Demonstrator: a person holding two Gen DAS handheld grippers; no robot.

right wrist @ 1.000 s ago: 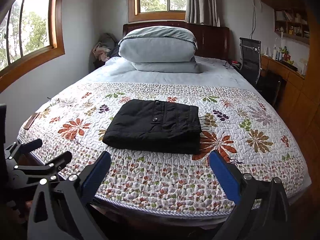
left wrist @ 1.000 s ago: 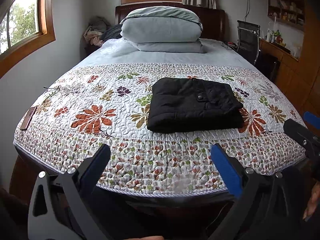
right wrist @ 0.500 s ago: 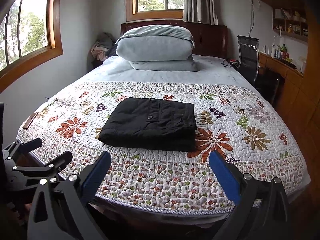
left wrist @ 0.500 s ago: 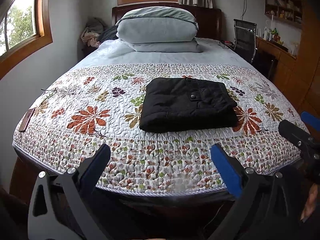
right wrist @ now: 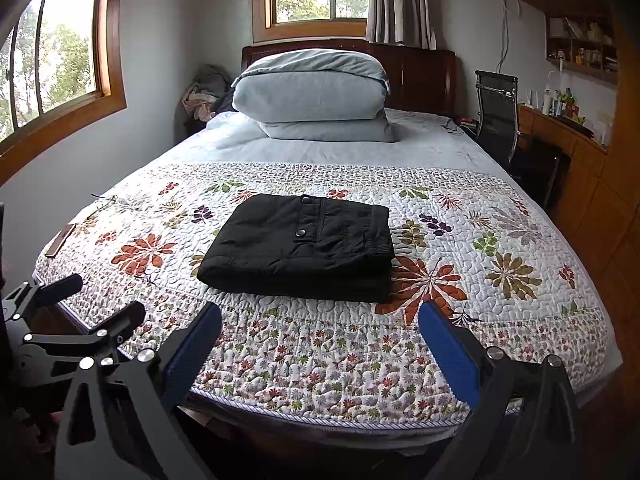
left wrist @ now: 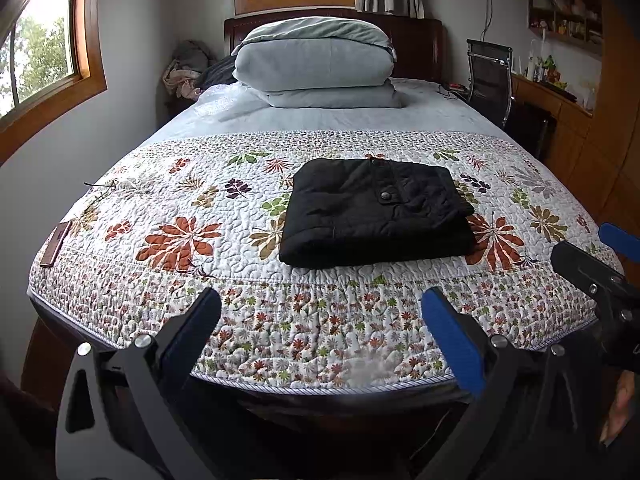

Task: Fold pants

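Left wrist view: left gripper [left wrist: 320, 320] spread wide, nothing between its blue pads, held off the near foot of the bed [left wrist: 320, 384]. Only this view shows part of the right gripper [left wrist: 600, 264] at the right edge, and a bit of a hand [left wrist: 618, 408] below it. Right wrist view: right gripper [right wrist: 320, 332] likewise spread and empty; the left gripper [right wrist: 76, 312] shows here at lower left.

Surface: floral quilt [left wrist: 180, 240] over the near half of the bed, pale blue sheet [left wrist: 432, 114] beyond. A flat brown item [left wrist: 56, 242] lies at the quilt's left edge; cannot tell what it is. Two stacked pillows [left wrist: 316, 64] at the far headboard. Windows on the left and far walls; black chair [left wrist: 490, 76] and wooden desk [left wrist: 560, 108] at right.

Pants [left wrist: 376, 212]: black, folded into a thick rectangle, snap button facing up, lying on the quilt near the middle, clear of both grippers.
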